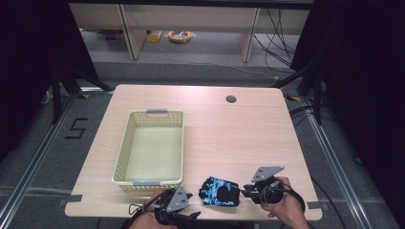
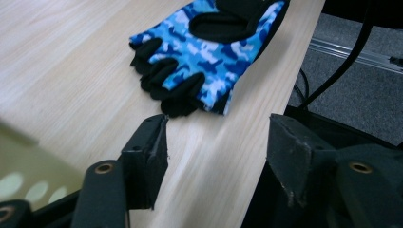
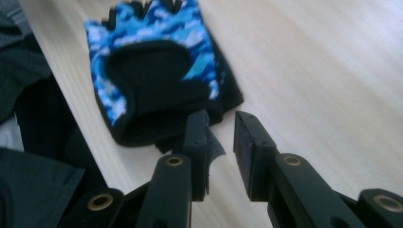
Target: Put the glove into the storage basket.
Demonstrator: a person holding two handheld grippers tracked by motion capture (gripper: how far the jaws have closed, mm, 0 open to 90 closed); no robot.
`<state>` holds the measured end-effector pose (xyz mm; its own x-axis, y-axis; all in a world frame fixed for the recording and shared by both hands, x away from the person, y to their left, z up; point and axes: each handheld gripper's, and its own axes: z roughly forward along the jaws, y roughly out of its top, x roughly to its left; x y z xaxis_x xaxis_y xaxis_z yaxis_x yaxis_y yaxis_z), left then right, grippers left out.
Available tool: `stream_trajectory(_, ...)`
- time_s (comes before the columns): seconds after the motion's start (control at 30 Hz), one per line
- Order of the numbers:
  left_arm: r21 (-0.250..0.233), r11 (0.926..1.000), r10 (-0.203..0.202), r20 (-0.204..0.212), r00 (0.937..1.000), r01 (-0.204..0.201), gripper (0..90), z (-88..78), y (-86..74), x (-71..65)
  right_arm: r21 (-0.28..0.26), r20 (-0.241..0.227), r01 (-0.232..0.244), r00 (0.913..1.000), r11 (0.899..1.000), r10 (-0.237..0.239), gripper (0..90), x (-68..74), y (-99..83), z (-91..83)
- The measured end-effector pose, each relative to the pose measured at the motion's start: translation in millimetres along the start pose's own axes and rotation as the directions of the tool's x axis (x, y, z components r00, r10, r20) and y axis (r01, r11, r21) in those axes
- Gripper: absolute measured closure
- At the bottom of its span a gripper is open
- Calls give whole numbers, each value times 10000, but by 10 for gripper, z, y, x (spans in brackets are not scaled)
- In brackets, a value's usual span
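Note:
A fingerless glove (image 1: 219, 191) in blue camouflage with black palm patches lies flat near the table's front edge. My left gripper (image 1: 192, 205) sits just to its left. In the left gripper view, this gripper (image 2: 219, 123) is open and bare table shows between the jaws, with the glove's finger stubs (image 2: 166, 85) just ahead. My right gripper (image 1: 244, 191) is at the glove's right side. In the right gripper view, its jaws (image 3: 219, 116) stand a narrow gap apart over bare wood, the left tip at the glove's black cuff (image 3: 157, 128), gripping nothing.
A pale yellow plastic basket (image 1: 125, 143) stands empty left of centre, close behind my left gripper; its wall shows blurred (image 2: 19, 161) in the left gripper view. A round cable hole (image 1: 231, 99) is at the far right. The front table edge (image 1: 239, 217) runs right beside the glove.

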<state>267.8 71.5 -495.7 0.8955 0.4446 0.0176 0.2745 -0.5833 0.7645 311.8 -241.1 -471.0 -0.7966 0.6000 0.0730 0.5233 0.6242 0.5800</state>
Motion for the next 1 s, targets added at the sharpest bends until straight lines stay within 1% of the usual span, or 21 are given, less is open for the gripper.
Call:
stream_trajectory(0.03,-168,9997,-164,-2,9999,164,421,22,14,-15,28,5,153,9999,9999,-153,761,-12,-16,29)
stream_trajectory(0.07,123,9999,104,-25,9999,-104,431,18,31,-2,118,44,-59,10000,9999,58,760,3,-21,51)
stream_trajectory(0.13,43,9999,123,17,9999,-123,435,50,59,-12,244,-28,-202,9998,9995,203,759,13,-14,81)
stream_trajectory(0.2,64,9996,272,104,9996,-272,449,87,78,-11,132,11,176,9998,9998,-176,756,-1,-10,118)
stream_trajectory(0.23,130,9988,472,62,9989,-473,459,104,91,-1,420,-149,-49,9999,9991,55,752,17,10,102)
stream_trajectory(0.27,124,9996,258,143,9996,-259,464,133,91,-13,122,16,283,9996,9995,-283,743,-6,18,126)
stream_trajectory(0.33,297,9987,411,103,9991,-414,473,171,97,-6,479,20,179,9998,9987,-180,731,20,44,125)
stream_trajectory(0.37,358,9980,516,109,9986,-520,473,192,100,7,376,15,283,9996,9989,-284,726,16,49,135)
stream_trajectory(0.4,328,9990,300,104,9995,-304,472,217,99,-3,235,-16,356,9994,9991,-355,721,17,55,150)
stream_trajectory(0.43,436,9983,375,24,9993,-375,474,235,103,-1,457,-60,211,9998,9987,-208,711,32,69,141)
stream_trajectory(0.5,563,9971,516,45,9987,-518,493,280,113,8,240,-74,574,9983,9981,-573,700,2,79,167)
stream_trajectory(0.57,571,9968,561,74,9984,-564,535,324,114,9,238,-120,429,9990,9988,-427,691,20,82,198)
stream_trajectory(0.6,613,9963,609,53,9981,-611,564,342,115,18,175,-78,754,9971,9970,-752,691,-9,90,204)
stream_trajectory(0.63,697,9946,771,-58,9970,-765,600,346,118,26,139,-94,724,9973,9973,-722,692,-3,89,214)
stream_trajectory(0.67,713,9933,920,-113,9957,-910,635,343,123,26,180,-87,519,9986,9985,-517,697,18,93,219)
stream_trajectory(0.73,624,9942,886,-77,9960,-880,682,359,125,21,151,-189,593,9981,9981,-590,724,1,95,221)
stream_trajectory(0.77,741,9928,943,5,9955,-940,697,355,131,18,11,-241,728,9971,9973,-728,734,-17,95,235)
stream_trajectory(0.83,620,9931,1004,-81,9949,-997,730,375,133,10,-85,-45,923,9957,9957,-923,776,-38,91,252)
stream_trajectory(0.9,615,9929,1013,53,9948,-1015,749,386,133,12,-26,-121,918,9957,9958,-919,827,-21,112,241)
stream_trajectory(0.93,630,9921,1081,42,9941,-1081,757,378,135,11,77,-187,766,9969,9970,-764,856,7,114,233)
stream_trajectory(1.0,648,9895,1299,-76,9915,-1291,773,360,139,11,19,24,994,9950,9950,-994,896,4,134,225)
